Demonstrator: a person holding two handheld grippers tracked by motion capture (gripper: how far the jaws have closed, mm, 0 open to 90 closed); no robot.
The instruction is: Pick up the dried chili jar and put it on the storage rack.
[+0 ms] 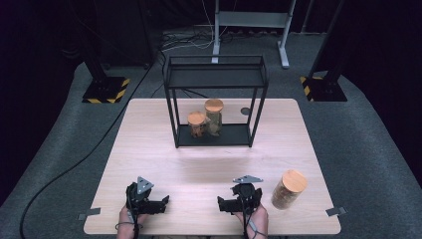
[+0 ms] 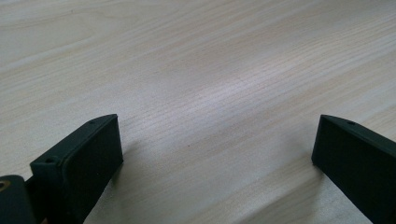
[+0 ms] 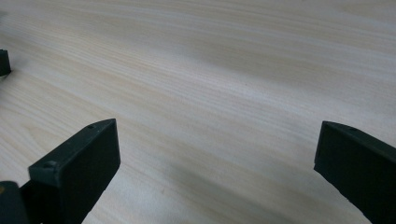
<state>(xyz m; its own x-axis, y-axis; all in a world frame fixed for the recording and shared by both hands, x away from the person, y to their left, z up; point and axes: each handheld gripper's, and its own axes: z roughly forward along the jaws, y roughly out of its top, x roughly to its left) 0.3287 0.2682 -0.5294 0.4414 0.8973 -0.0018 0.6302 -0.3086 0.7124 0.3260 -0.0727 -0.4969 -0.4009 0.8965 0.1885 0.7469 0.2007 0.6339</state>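
Two glass jars with orange-brown lids, a short jar (image 1: pixel 197 124) and a taller jar (image 1: pixel 214 116), stand on the bottom shelf of a black wire rack (image 1: pixel 215 79) at the table's far middle. A third jar (image 1: pixel 287 189) with the same lid stands near the front right of the table. My left gripper (image 1: pixel 164 202) rests near the front edge at the left, pointing right, open with bare wood between its jaws (image 2: pixel 215 140). My right gripper (image 1: pixel 221 204) lies just left of the third jar, pointing left, open over bare wood (image 3: pixel 215 144).
The light wooden table (image 1: pixel 214 159) has free room between the rack and the grippers. A small dark disc (image 1: pixel 245 111) lies behind the rack. Metal clips (image 1: pixel 88 214) sit at the front corners. Cables and stand bases lie on the grey floor beyond.
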